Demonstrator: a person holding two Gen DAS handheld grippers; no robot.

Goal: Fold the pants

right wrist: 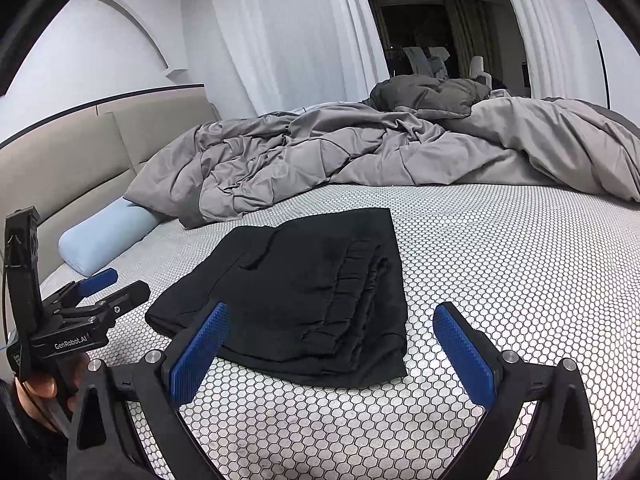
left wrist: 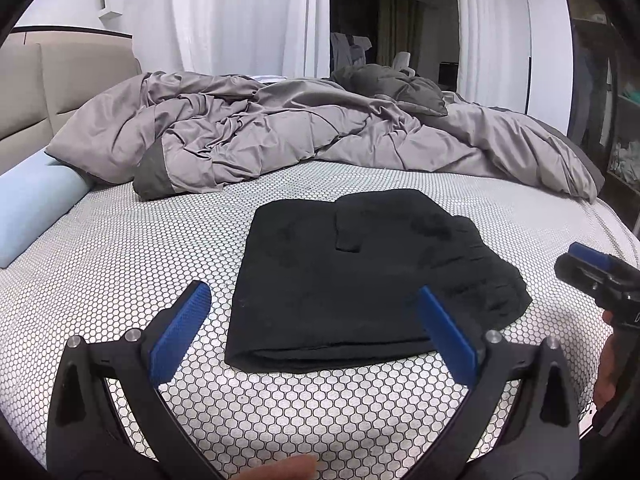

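Note:
The black pants point(left wrist: 352, 280) lie folded into a compact rectangle on the honeycomb-patterned mattress point(left wrist: 120, 264), with the gathered waistband at their right side. They also show in the right wrist view point(right wrist: 304, 300). My left gripper point(left wrist: 314, 304) is open and empty, just in front of the pants' near edge. My right gripper point(right wrist: 332, 320) is open and empty, at the pants' near right corner. The left gripper also shows at the left of the right wrist view point(right wrist: 114, 284), and the right one at the right edge of the left wrist view point(left wrist: 592, 260).
A rumpled grey duvet point(left wrist: 280, 136) covers the far half of the bed. A light blue bolster pillow point(left wrist: 32, 208) lies at the left by the beige headboard point(left wrist: 48, 84). White curtains point(left wrist: 240, 16) hang behind. The mattress edge runs along the right.

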